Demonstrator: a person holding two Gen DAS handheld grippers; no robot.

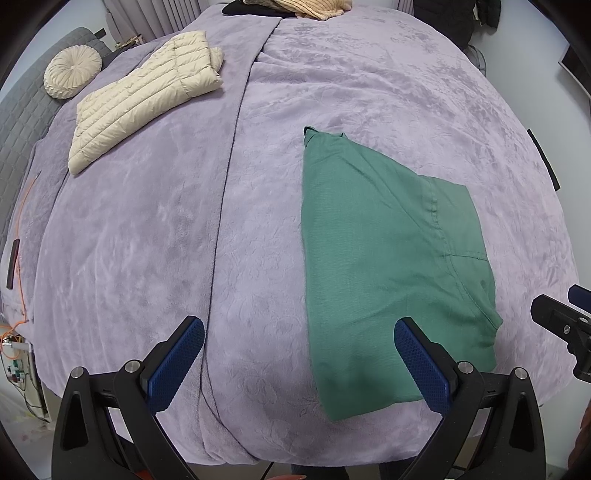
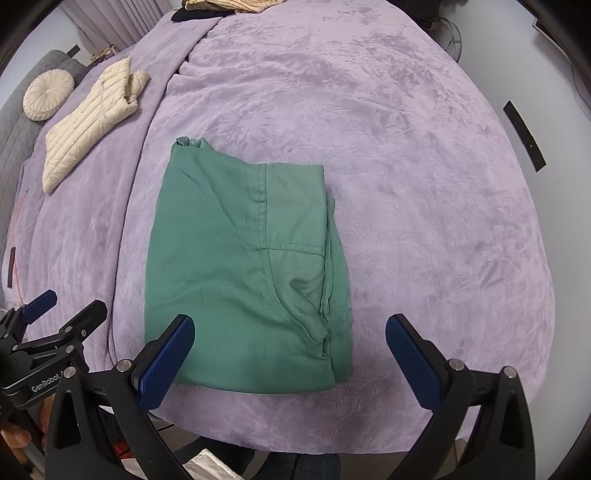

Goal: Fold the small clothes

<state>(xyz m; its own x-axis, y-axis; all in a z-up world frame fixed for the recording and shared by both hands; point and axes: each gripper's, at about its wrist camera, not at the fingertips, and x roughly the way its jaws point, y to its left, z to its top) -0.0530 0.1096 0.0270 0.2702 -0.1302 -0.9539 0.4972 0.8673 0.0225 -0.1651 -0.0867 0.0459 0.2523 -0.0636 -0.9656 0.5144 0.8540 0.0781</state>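
Both grippers' fingers gape empty above the bed [image 2: 406, 147]; grab the shirt's [image 2: 236, 266] bottom corners evenly, fold toward frame top.

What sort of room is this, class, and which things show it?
Most likely a bedroom: a wide bed under a purple blanket, a round cushion by the grey headboard, and curtains behind.
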